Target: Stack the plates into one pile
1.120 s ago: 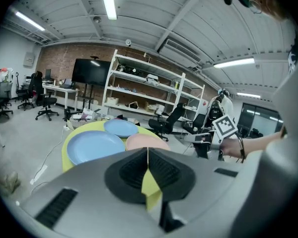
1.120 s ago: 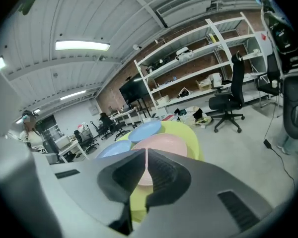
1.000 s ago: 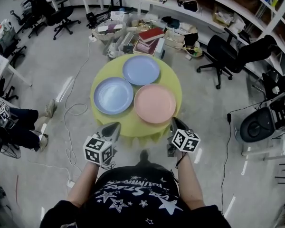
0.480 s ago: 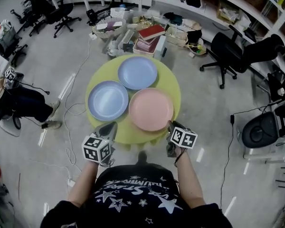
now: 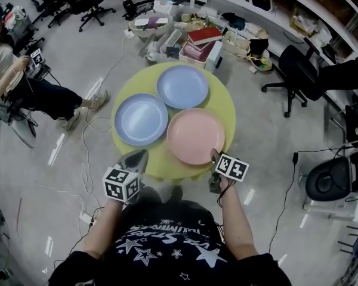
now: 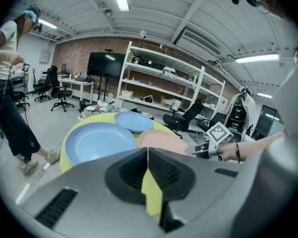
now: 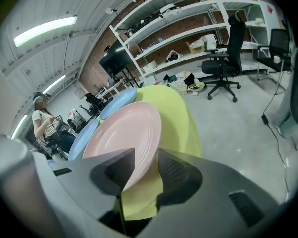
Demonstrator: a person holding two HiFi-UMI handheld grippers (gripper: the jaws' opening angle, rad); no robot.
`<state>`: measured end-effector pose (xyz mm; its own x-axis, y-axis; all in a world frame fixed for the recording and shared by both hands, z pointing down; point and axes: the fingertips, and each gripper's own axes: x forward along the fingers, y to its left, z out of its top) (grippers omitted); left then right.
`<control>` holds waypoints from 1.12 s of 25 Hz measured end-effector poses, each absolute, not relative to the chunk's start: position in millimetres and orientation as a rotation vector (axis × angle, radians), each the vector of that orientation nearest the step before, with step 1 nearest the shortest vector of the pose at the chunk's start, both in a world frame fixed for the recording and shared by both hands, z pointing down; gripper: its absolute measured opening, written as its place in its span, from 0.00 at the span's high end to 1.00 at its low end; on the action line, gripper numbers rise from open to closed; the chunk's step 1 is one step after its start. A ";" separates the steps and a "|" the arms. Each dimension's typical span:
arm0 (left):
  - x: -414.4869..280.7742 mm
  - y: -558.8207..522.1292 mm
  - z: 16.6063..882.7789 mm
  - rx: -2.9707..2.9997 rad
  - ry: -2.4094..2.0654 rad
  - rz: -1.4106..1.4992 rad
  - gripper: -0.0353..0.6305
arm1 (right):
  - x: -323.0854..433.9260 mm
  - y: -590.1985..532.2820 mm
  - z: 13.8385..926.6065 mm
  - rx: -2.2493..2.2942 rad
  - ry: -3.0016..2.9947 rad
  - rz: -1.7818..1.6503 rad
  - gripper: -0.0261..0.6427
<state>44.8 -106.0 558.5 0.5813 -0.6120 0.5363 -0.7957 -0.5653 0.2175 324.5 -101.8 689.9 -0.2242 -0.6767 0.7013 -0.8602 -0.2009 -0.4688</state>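
Three plates lie side by side on a round yellow-green table: a pink plate nearest on the right, a blue plate on the left, and another blue plate at the far side. My right gripper is at the pink plate's near rim. In the right gripper view its jaws are opening, with the pink plate's rim between them and a gap on the right side. My left gripper hangs at the table's near left edge, its jaws shut on nothing, short of the blue plate.
A person sits at the left, near the table. Books and boxes lie on the floor behind the table, and cables run along its left. Office chairs and shelving stand at the right and back.
The table and plates have come closer. My right gripper has moved forward onto the pink plate's near rim. The left gripper has kept its place at the table's edge.
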 end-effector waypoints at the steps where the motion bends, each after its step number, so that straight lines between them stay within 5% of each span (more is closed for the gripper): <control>1: 42.7 -103.9 559.7 2.371 -1.134 0.566 0.92 | 324.1 -102.4 693.3 1.812 -1.843 1.399 0.73; 6: 27.9 -95.0 565.1 2.343 -1.152 0.559 0.92 | 316.8 -105.3 705.6 1.786 -1.808 1.423 0.73; 18: 13.3 -100.9 566.7 2.364 -1.114 0.599 0.92 | 328.5 -104.0 693.1 2.042 -1.701 1.598 0.91; 28: 8.3 -107.6 568.2 2.368 -1.088 0.575 0.92 | 337.3 -89.8 668.3 2.069 -1.739 1.596 0.92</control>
